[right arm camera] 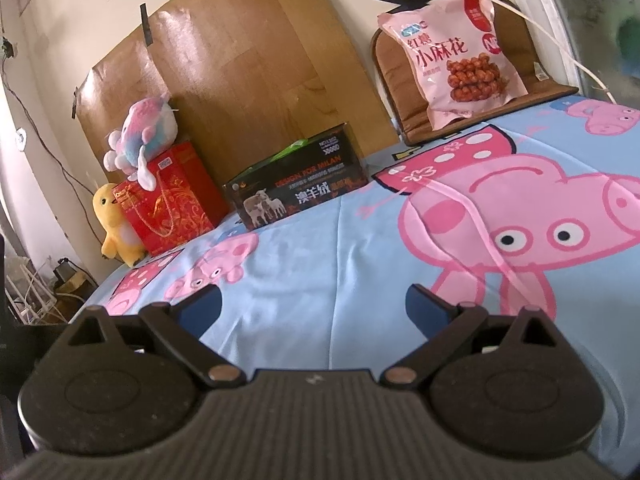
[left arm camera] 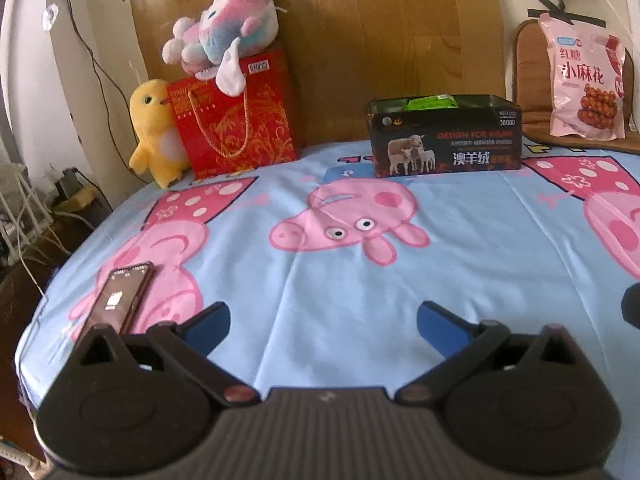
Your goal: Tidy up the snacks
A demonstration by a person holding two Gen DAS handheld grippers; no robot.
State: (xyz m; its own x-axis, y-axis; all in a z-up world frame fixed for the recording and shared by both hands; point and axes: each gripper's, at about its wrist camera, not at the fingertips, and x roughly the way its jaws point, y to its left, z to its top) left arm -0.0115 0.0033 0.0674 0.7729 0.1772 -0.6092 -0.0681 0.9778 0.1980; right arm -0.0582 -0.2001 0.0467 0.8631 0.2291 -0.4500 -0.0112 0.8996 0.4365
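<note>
Two plush toys flank a red gift bag (upper left); one black box, one pink snack bag; both hand-held grippers spread, empty.

Left gripper sat low in frame, jaws spread wide, nothing between blue fingertips. Cartoon-pig bedsheet filled centre. Phone lay lower left. Dark sheep-print box stood upper centre-right, green packet inside. Pink snack bag leaned upper right. Red gift bag, pastel plush atop, yellow plush beside, upper left.
</note>
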